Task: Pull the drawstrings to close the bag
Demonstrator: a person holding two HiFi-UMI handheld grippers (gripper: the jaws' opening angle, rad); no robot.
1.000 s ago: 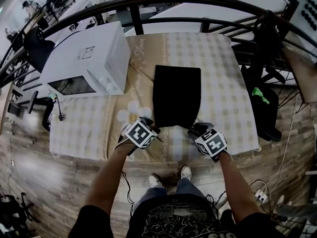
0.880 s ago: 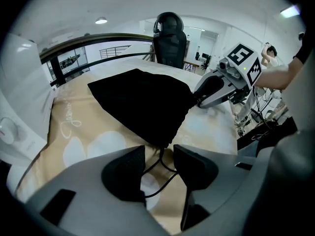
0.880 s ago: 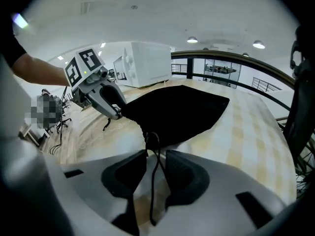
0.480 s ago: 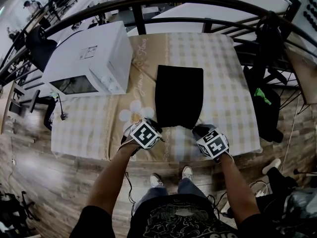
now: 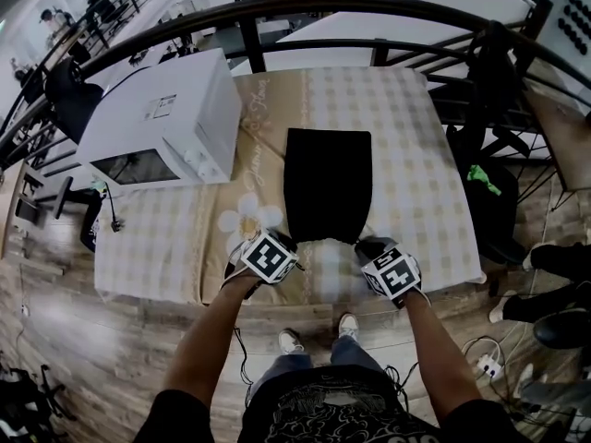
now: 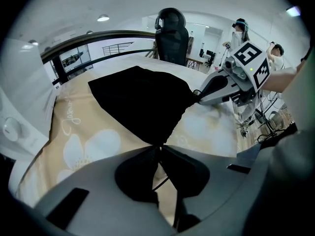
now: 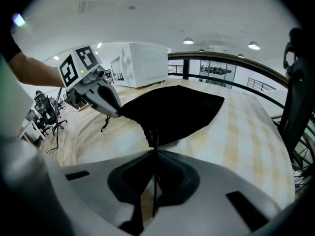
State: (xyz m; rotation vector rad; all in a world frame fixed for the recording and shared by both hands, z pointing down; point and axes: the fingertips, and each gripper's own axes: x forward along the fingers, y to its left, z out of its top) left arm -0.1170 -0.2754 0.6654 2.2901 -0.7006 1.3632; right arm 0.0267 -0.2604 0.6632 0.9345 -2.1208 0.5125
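Seen from your head camera, the black bag (image 5: 328, 183) lies flat on the checked tablecloth (image 5: 416, 155) straight ahead of you, to the right of the white microwave (image 5: 162, 123) and apart from it. Its near edge runs between your two grippers. The left gripper (image 5: 286, 240) sits at the near left corner and the right gripper (image 5: 366, 245) at the near right corner.

The bag is plain matte black and roughly rectangular, with a straight far edge. Its near edge is slightly gathered. In each gripper view the nearest corner narrows to a point that meets the jaw tips.

On the left, your jaws have just been closing and now stand almost together at the bag's corner. The left drawstring (image 6: 160, 182), a thin dark cord, is pinched there and runs down between the pads. A pale flower printed on the cloth shows just left of that corner.

On the right, your jaws have likewise just been closing and now stand pressed together. The right drawstring (image 7: 154, 191) is caught between them as a thin dark line running from the bag's corner down through the pads.
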